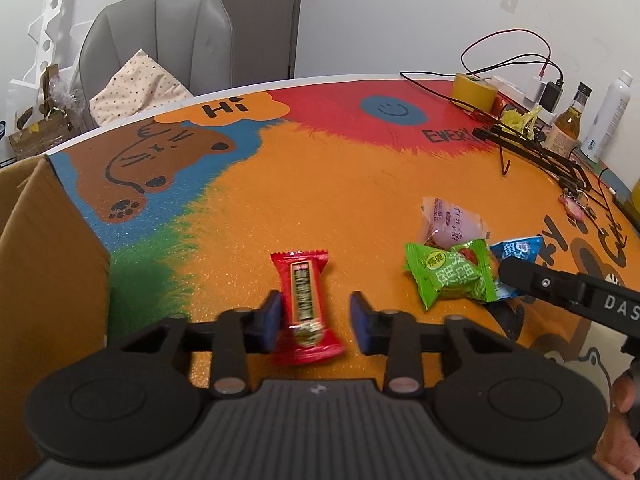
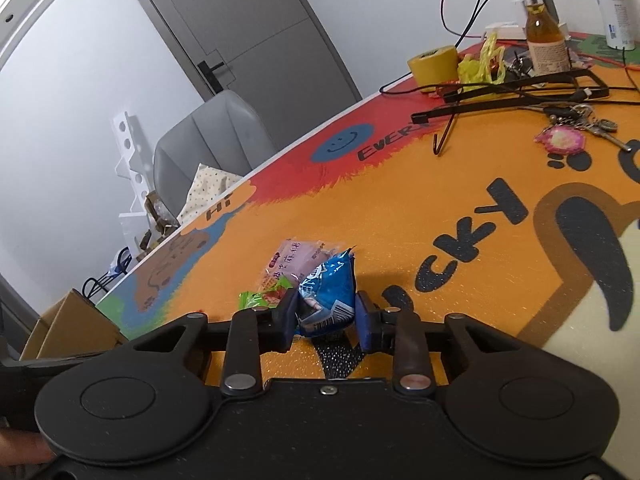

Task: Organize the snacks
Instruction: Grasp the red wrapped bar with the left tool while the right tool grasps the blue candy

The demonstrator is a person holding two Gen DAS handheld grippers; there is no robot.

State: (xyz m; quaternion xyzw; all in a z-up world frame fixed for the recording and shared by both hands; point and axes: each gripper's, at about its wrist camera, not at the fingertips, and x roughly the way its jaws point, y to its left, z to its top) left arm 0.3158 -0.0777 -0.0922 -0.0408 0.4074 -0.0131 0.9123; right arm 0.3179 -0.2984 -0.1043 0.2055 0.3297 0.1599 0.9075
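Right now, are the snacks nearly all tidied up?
Not yet; none looks put away. The left gripper straddles the red snack, one pad apparently clear. The right gripper pinches the blue snack. The green snack and pink snack remain on the table.

Red snack (image 1: 306,306) apart from green (image 1: 452,276), pink (image 1: 450,220), blue (image 2: 330,298) packets

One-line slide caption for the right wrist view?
Right gripper shut on a blue snack packet, beside pink and green packets on the cartoon mat.
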